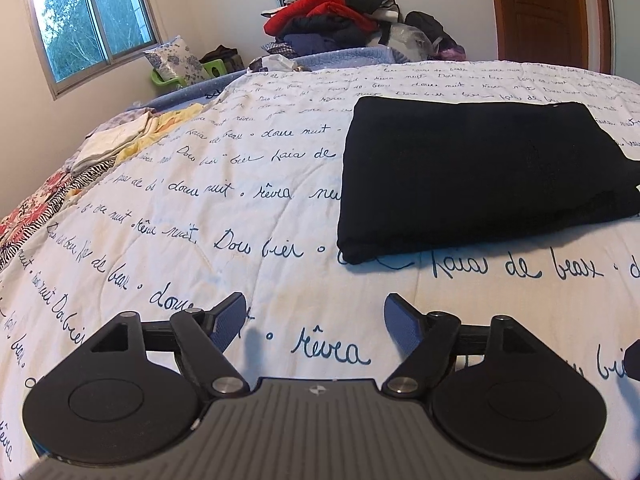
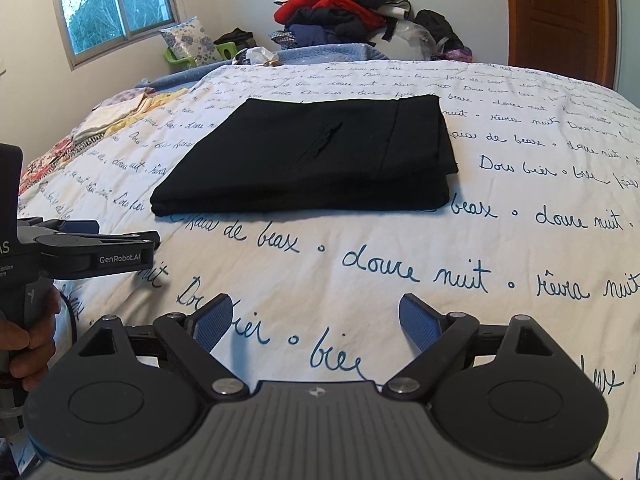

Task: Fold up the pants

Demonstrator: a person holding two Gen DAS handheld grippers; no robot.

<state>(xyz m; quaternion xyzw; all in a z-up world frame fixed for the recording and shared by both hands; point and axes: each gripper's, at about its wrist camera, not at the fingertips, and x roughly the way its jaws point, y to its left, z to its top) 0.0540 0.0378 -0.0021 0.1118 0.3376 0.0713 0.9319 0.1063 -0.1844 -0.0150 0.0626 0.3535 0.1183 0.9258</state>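
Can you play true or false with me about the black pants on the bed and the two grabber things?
1. The black pants lie folded in a flat rectangle on the bed cover. True.
2. The right gripper is pinching the pants. False: its jaws are open and it is over the cover, apart from the pants.
3. The left gripper is open and holds nothing. True.
4. The cover is plain white. False: it has dark blue handwriting all over it.
5. A pile of clothes, some of them red, sits beyond the far end of the bed. True.
6. The door is blue. False: it is brown wood.
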